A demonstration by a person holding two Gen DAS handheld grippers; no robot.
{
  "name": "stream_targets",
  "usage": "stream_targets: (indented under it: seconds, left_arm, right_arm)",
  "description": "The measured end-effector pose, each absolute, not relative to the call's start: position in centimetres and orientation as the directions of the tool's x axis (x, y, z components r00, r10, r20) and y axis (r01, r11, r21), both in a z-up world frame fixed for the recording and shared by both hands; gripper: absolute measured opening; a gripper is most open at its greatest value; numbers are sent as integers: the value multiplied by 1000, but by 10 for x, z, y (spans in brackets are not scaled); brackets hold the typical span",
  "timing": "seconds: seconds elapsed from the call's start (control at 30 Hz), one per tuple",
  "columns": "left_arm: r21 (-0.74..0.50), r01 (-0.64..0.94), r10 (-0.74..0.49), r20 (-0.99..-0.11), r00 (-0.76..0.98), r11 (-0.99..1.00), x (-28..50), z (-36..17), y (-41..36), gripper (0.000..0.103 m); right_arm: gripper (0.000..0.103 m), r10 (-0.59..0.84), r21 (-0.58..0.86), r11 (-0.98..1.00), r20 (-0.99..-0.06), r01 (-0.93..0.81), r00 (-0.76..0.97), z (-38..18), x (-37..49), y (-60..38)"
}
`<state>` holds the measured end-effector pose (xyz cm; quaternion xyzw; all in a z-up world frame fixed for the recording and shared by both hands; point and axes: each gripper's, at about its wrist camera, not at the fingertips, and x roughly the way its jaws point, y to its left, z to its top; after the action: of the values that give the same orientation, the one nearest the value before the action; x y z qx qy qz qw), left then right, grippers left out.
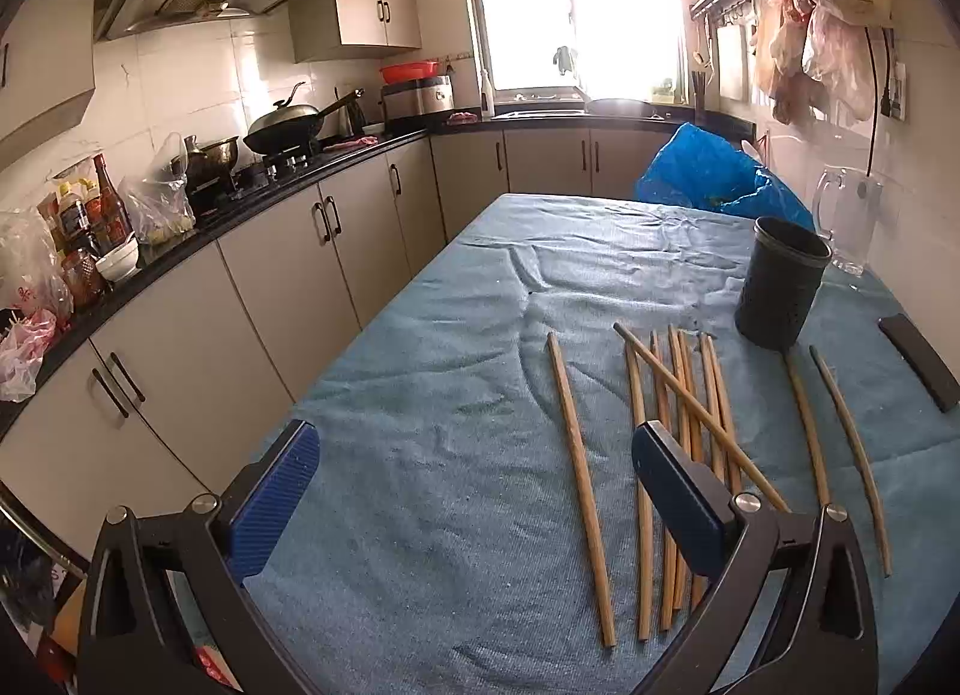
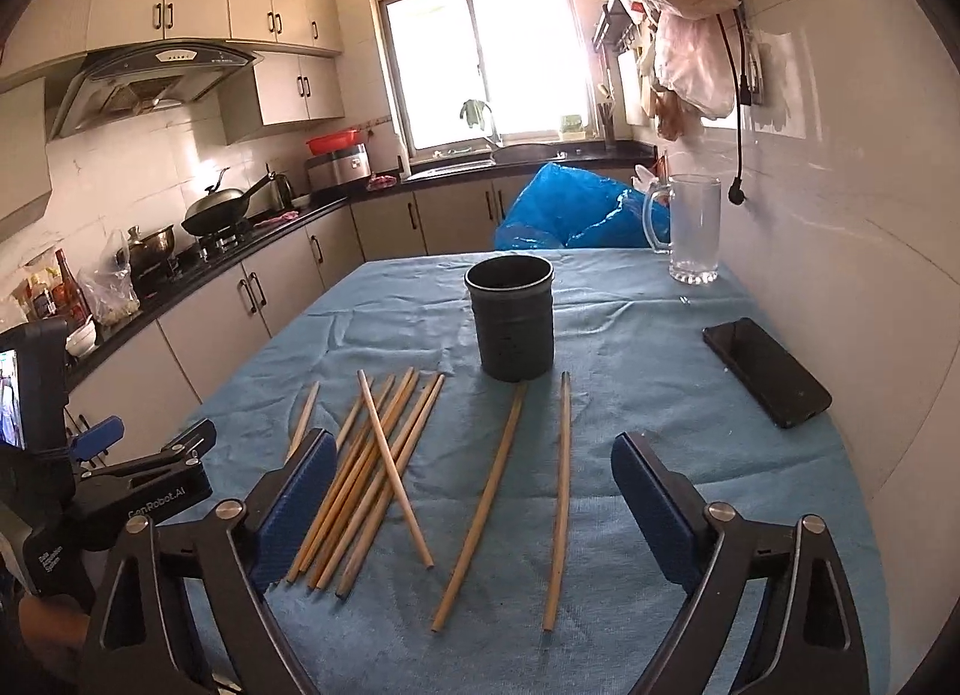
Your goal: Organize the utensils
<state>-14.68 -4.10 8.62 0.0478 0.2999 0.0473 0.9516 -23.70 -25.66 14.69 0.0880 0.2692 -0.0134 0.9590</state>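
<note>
Hand-held gripper (image 2: 474, 503) agape (empty), phone (image 2: 766, 371) beside chopsticks (image 2: 372, 473)

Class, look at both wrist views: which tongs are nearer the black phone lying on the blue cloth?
Right. The right tongs have the phone just ahead to their right; the left tongs see it beyond the chopsticks.

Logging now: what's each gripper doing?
Left gripper: open, holding nothing.
Right gripper: open, holding nothing.

Matt wooden chopsticks (image 2: 384, 473) on wrinkled blue cloth (image 2: 630, 371)
</note>
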Motion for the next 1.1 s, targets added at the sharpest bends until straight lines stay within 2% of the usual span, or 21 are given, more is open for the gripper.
stream_targets:
  seconds: [0.23,0.6,0.97,1.1]
  left_arm:
    - [128,-58,122,-573,810,990,-146,85,-42,103]
    - [138,-51,123,-581,805,989,-145,82,-44,103]
    - [131,-43,113,-592,798,990,-140,81,-36,103]
    - [81,-10,59,-627,777,997,-129,84,-23,103]
  right_arm:
    - [90,32,164,984,-528,65,849,142,-234,-256]
    - [79,52,177,983,-547,55,835,135,-229,-256]
    - [78,13,129,989,-579,76,815,133,-218,-257]
    - [63,86,215,974,-618,63,781,133,-204,-281]
